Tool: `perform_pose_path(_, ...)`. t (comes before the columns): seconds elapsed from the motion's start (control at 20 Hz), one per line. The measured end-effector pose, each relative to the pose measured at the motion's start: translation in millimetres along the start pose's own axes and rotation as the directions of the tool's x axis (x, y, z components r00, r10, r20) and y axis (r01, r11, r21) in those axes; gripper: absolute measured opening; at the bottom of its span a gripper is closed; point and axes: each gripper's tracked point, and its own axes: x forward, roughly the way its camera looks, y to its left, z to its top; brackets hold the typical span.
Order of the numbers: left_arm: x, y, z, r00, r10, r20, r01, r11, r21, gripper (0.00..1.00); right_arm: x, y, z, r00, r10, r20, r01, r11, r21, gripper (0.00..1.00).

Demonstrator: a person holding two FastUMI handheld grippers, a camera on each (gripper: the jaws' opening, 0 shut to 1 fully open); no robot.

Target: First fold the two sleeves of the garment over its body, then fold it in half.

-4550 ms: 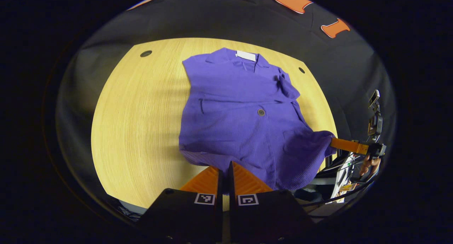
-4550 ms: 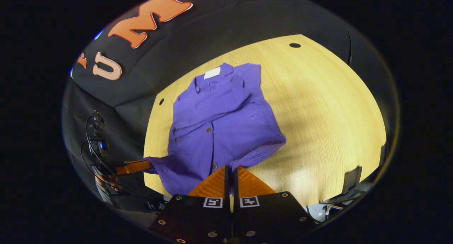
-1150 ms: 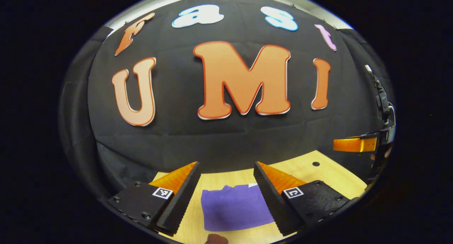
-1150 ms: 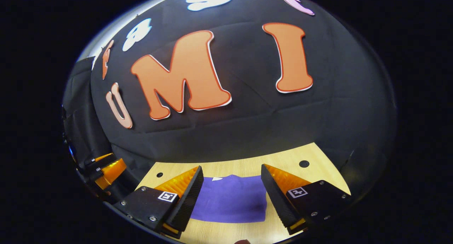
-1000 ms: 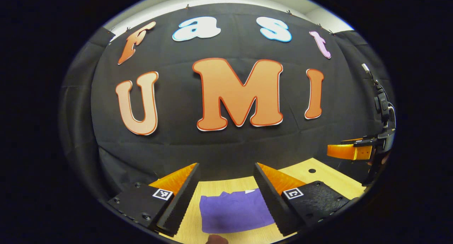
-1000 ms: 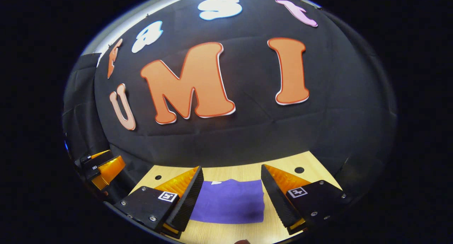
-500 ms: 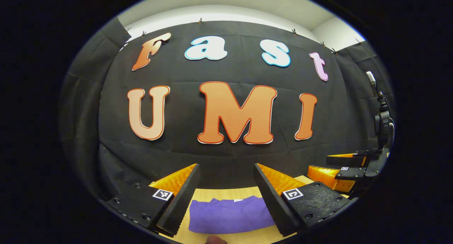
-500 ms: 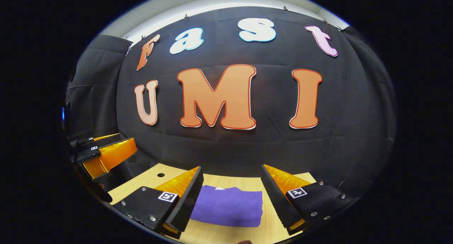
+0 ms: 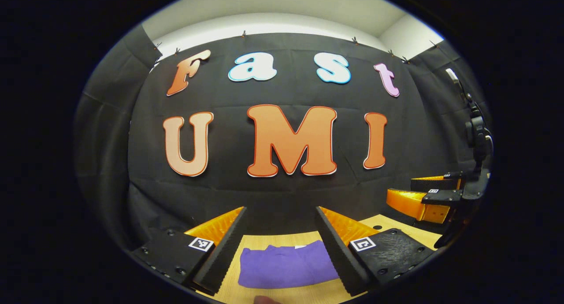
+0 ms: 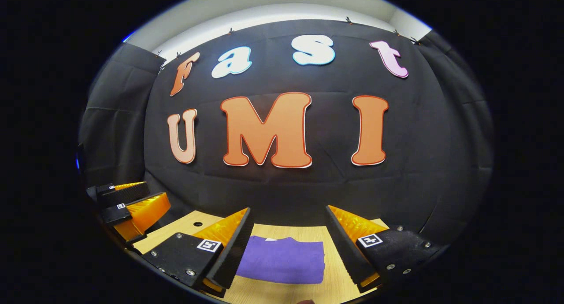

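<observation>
The purple shirt [image 9: 287, 266] is lying folded into a flat rectangle on the wooden table [image 9: 308, 295], below and between the fingers of both grippers. The left gripper [image 9: 280, 227] is hovering above it, fingers spread wide, gripping nothing. The right gripper [image 10: 288, 228] is doing likewise, fingers parted and empty, above the shirt [image 10: 281, 260].

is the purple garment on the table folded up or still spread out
Folded. The purple fabric garment lies as a compact rectangle on the light wooden table, with no sleeves sticking out.
</observation>
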Motion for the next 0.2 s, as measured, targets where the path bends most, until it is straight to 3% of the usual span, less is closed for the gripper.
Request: perform_pose_path(0.2, -6.3, 5.0, -6.8, 1.000, 0.014, -0.014, -0.014, 1.000, -0.016, 0.97, -13.2, 20.0, -6.3, 0.999, 0.043, 0.017, -0.043, 0.999, -0.034, 0.97)
